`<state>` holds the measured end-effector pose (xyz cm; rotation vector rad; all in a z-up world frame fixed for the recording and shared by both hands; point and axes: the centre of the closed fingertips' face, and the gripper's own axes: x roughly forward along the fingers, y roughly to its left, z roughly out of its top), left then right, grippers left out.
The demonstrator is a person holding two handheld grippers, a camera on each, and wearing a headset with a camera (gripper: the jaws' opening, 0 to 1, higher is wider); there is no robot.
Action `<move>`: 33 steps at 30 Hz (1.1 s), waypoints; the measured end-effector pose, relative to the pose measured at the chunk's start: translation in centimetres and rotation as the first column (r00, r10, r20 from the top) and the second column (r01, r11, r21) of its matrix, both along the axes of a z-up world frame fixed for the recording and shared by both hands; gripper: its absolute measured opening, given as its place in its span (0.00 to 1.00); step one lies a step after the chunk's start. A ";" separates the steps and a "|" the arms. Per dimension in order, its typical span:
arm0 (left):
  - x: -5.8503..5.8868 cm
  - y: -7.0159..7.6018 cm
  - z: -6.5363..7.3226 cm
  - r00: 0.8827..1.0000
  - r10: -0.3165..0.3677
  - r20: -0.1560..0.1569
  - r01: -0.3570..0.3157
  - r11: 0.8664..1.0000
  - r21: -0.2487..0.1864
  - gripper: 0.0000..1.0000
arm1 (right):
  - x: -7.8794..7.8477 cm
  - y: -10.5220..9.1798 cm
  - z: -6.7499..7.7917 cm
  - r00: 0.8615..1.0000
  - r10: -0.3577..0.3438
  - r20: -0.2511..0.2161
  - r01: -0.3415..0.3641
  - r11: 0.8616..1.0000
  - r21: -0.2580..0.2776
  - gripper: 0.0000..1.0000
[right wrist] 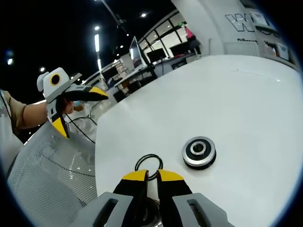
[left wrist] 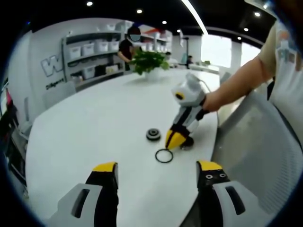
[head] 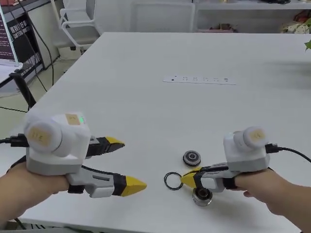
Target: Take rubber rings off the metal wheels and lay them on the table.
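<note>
spanning white table (head: 146, 87), shelves (left wrist: 90, 52) behind

Large letter W (left wrist: 49, 66) on wall (left wrist: 33, 94), poster (head: 12, 34) text illegible

The left gripper (head: 127, 163) and the right gripper (head: 188, 178) each had a boxy white-and-grey plastic housing, black jaws and pointed yellow tips. A small green light (head: 81, 120) glowed atop the left housing. A thin black cable (head: 291, 153) trailed from the right housing. The person wore a beige short sleeve (left wrist: 283, 42).
</note>
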<state>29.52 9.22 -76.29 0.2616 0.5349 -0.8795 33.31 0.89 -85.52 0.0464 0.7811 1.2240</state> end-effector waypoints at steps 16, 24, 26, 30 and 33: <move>0.2 -0.1 0.0 1.000 0.004 -0.006 -0.004 1.000 -0.004 0.68 | 0.5 -0.4 0.7 1.000 -0.023 0.016 0.023 1.000 0.020 0.09; 0.4 -0.1 0.1 1.000 0.005 -0.006 -0.005 1.000 -0.005 0.67 | 1.1 -0.9 1.8 0.998 -0.046 0.034 0.044 0.998 0.048 0.12; 0.5 -0.1 0.1 1.000 0.004 -0.005 -0.004 1.000 -0.004 0.67 | 1.3 -1.1 2.1 0.998 -0.054 0.041 0.051 0.997 0.052 0.12; 0.8 -0.3 0.2 1.000 0.001 -0.002 -0.001 1.000 -0.005 0.67 | 1.7 -1.7 2.7 0.996 -0.070 0.056 0.066 0.996 0.065 0.14; 0.9 -0.5 0.3 1.000 -0.002 -0.001 0.002 1.000 -0.006 0.67 | 1.9 -2.1 3.1 0.994 -0.079 0.069 0.074 0.995 0.069 0.15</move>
